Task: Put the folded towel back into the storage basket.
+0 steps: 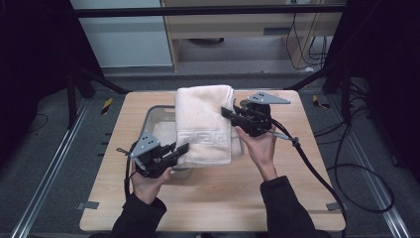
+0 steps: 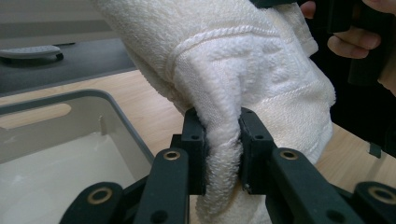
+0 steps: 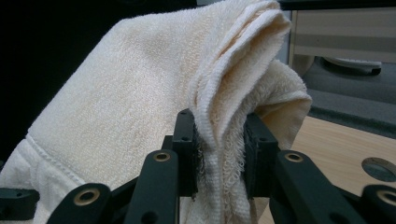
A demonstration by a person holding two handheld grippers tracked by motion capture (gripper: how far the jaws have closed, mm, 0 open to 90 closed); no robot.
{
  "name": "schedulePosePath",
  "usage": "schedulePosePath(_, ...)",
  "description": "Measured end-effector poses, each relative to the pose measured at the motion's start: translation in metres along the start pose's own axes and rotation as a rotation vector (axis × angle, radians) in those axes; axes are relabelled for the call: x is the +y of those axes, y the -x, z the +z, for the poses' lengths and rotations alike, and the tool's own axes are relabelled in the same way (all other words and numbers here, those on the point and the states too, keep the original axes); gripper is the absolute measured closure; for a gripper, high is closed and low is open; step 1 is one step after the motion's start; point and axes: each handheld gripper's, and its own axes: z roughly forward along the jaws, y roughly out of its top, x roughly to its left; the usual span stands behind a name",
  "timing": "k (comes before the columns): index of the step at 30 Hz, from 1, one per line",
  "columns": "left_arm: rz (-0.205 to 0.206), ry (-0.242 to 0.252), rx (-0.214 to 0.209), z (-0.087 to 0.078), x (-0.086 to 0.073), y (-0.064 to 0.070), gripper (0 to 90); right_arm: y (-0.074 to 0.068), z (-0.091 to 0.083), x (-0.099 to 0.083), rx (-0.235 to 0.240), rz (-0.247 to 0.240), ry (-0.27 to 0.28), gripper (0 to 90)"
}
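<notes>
A folded cream towel (image 1: 203, 124) hangs between both grippers above a grey bin (image 1: 157, 115) on the wooden table (image 1: 213, 198). My left gripper (image 1: 182, 148) is shut on the towel's near left corner; in the left gripper view its jaws pinch a thick fold of towel (image 2: 224, 140). My right gripper (image 1: 227, 113) is shut on the towel's right edge; in the right gripper view the layered hem of the towel (image 3: 219, 140) sits between its jaws. The towel covers most of the bin.
The bin's (image 2: 60, 126) pale inside lies just left of the towel in the left gripper view. A black cable (image 1: 317, 168) trails from the right gripper across the table's right side. A round hole (image 3: 379, 169) is set in the tabletop. Dark frame legs stand beyond the table.
</notes>
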Motion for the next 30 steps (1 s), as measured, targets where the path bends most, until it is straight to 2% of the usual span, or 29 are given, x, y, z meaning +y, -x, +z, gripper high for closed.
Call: schedulePosePath(30,-0.090,0.066,0.070,-0.041,0.013,-0.043,74.8,-0.035,0.049,0.028,0.041,-0.014,0.004,70.8)
